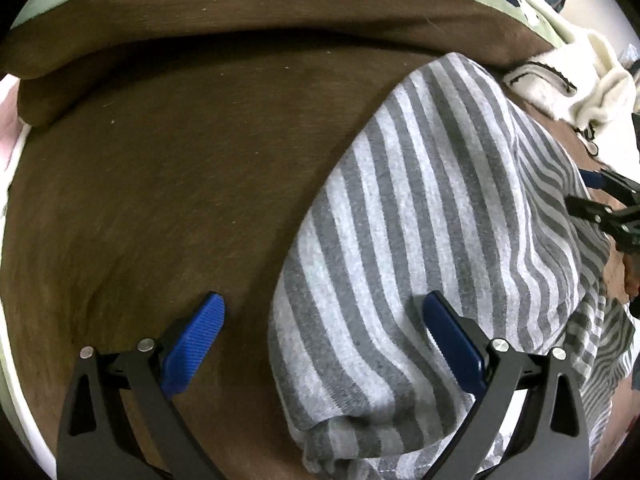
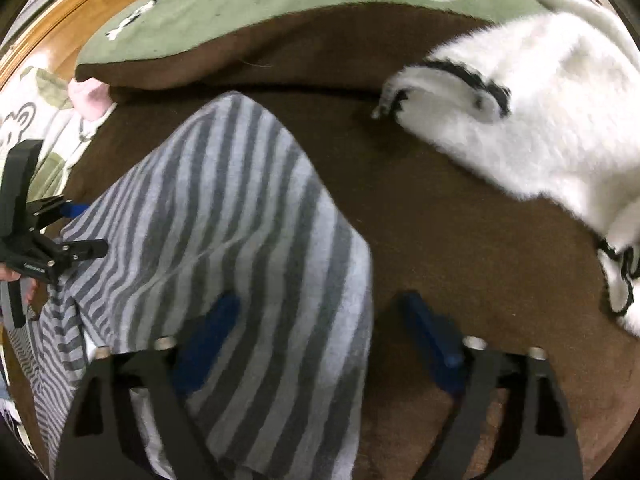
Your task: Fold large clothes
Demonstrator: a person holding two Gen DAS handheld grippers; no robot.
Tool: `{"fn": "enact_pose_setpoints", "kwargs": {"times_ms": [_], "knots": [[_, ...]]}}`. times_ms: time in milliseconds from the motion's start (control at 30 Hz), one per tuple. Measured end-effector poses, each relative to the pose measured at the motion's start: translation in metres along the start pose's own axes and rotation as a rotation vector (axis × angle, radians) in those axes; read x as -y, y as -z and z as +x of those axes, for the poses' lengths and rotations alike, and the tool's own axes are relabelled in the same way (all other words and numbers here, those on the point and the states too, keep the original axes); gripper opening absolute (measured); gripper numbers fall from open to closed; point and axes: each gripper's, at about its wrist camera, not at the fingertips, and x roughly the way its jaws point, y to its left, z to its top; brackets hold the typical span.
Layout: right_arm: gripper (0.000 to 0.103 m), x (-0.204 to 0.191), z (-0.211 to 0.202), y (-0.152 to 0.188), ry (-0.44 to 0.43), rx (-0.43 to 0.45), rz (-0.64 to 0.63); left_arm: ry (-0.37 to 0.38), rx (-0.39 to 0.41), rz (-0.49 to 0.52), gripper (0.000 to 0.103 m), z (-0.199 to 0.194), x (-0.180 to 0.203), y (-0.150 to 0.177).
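Note:
A grey-and-white striped garment [image 1: 420, 220] lies bunched on a brown blanket [image 1: 160, 180]. My left gripper [image 1: 324, 344] stands open over the garment's left edge. One blue pad [image 1: 196, 344] is above bare blanket and the other pad [image 1: 452, 344] is above the stripes. In the right wrist view the striped garment [image 2: 224, 208] runs under my right gripper [image 2: 320, 340], which straddles its right edge with jaws apart and no pad pressing; this view is blurred. Each gripper shows at the other view's side: the right gripper [image 1: 588, 194] and the left gripper [image 2: 84, 228].
A fluffy white garment with black trim [image 2: 540, 120] lies at the back right on the brown blanket [image 2: 460, 240]. A green patterned cover [image 2: 240, 12] lies folded back along the far edge. A wooden frame [image 2: 80, 8] shows at the far left.

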Motion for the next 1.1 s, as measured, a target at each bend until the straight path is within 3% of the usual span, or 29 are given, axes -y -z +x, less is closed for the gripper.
{"fn": "enact_pose_setpoints", "kwargs": {"times_ms": [33, 100, 167, 233, 300, 600, 733, 800, 900, 1100], "knots": [[0.052, -0.003, -0.002, -0.001, -0.025, -0.003, -0.003, 0.005, -0.001, 0.010, 0.090, 0.000, 0.003, -0.006], [0.040, -0.008, -0.003, -0.004, -0.049, -0.013, -0.010, 0.019, -0.009, 0.028, 0.084, -0.001, 0.007, -0.009], [0.032, -0.010, -0.005, -0.006, -0.065, -0.021, -0.021, 0.037, -0.013, 0.042, 0.065, -0.004, 0.012, -0.012], [0.024, -0.007, -0.006, -0.007, -0.088, -0.025, 0.007, 0.038, -0.012, 0.044, 0.053, -0.008, 0.016, -0.015], [0.016, -0.005, -0.009, -0.008, -0.099, -0.018, 0.033, 0.059, 0.031, 0.041, 0.016, -0.015, 0.018, -0.015], [0.013, -0.020, -0.020, -0.007, -0.025, 0.010, -0.007, -0.027, 0.094, 0.056, 0.014, -0.028, 0.047, -0.012], [0.012, -0.043, -0.042, -0.007, 0.019, 0.085, -0.082, -0.082, 0.171, 0.111, 0.014, -0.047, 0.064, 0.000], [0.012, -0.053, -0.059, 0.001, 0.038, 0.135, -0.118, -0.131, 0.222, 0.138, 0.014, -0.058, 0.072, 0.010], [0.012, -0.069, -0.084, 0.021, 0.051, 0.195, -0.154, -0.268, 0.327, 0.228, 0.014, -0.077, 0.103, 0.035], [0.012, -0.085, -0.118, 0.063, 0.064, 0.247, -0.186, -0.328, 0.462, 0.214, 0.014, -0.114, 0.118, 0.098]]}}
